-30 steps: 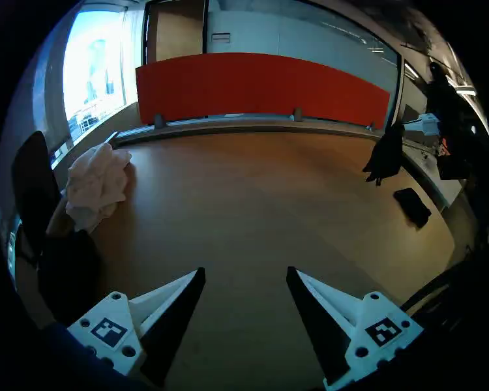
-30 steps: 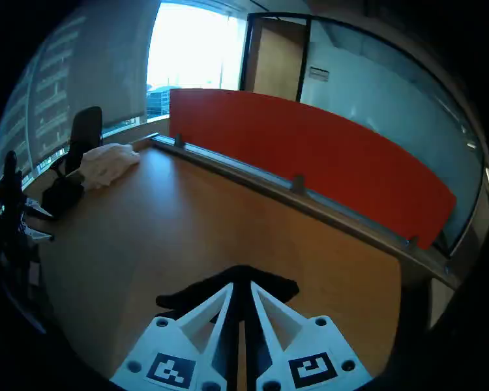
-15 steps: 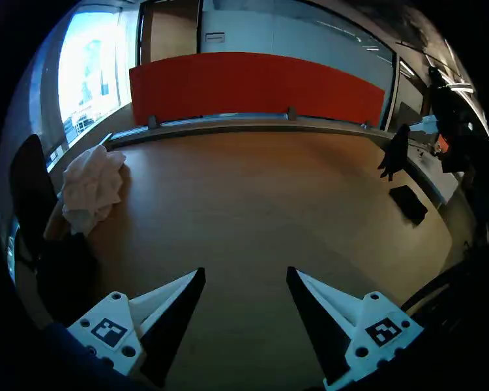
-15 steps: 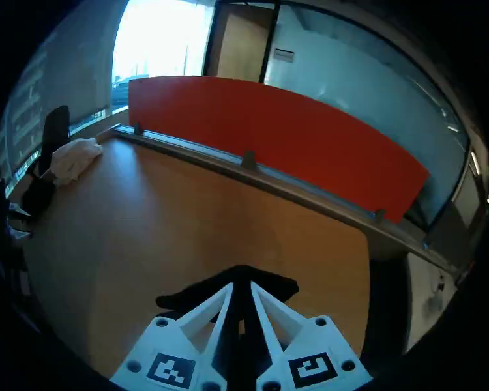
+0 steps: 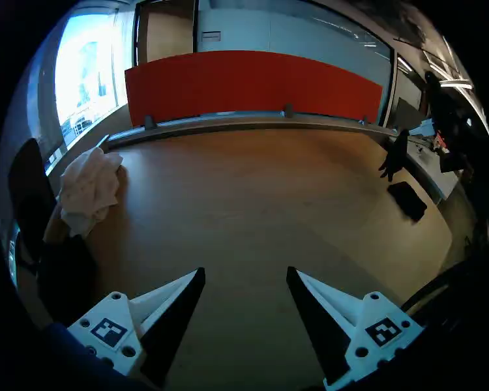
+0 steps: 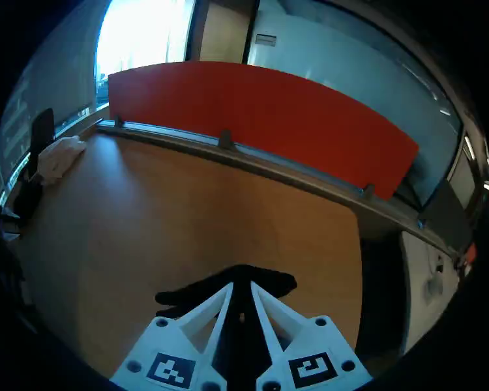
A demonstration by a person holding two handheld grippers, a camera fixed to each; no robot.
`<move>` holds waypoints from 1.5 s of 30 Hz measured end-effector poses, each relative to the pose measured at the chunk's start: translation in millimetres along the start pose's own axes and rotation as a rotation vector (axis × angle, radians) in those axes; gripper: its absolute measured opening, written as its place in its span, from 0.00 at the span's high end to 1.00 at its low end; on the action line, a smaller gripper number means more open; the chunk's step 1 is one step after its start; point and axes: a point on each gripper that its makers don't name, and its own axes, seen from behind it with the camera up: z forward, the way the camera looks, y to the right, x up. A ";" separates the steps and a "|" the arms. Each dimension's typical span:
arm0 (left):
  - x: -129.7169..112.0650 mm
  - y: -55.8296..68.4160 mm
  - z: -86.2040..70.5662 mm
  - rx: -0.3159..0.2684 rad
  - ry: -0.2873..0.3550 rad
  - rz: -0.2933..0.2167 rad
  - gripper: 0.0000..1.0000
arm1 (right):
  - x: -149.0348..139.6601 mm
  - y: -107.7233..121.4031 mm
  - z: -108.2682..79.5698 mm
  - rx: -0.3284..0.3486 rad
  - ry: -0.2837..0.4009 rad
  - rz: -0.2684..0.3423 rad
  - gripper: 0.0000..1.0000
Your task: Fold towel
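The right gripper (image 6: 242,288) is pinched closed on a dark towel (image 6: 192,294), far right of the wide-open, empty left gripper (image 5: 244,274).

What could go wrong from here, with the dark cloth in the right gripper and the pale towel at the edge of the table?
1. The right gripper pinches the dark cloth at one bunched spot, so the cloth may slip out if swung.
2. The crumpled pale towel lies at the edge of the table, beside a chair. A sideways pull might drag it off.
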 end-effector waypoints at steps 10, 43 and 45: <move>-0.8 5.1 2.1 0.000 -0.010 0.005 0.08 | -28.6 5.4 9.9 -0.001 -0.051 0.030 0.97; 3.8 16.3 -0.5 -0.015 -0.009 0.031 0.08 | -109.7 44.5 -16.9 -0.011 -0.140 0.204 0.97; 3.9 16.5 -1.0 -0.014 -0.008 0.032 0.08 | -114.6 46.0 -18.1 -0.009 -0.146 0.215 0.97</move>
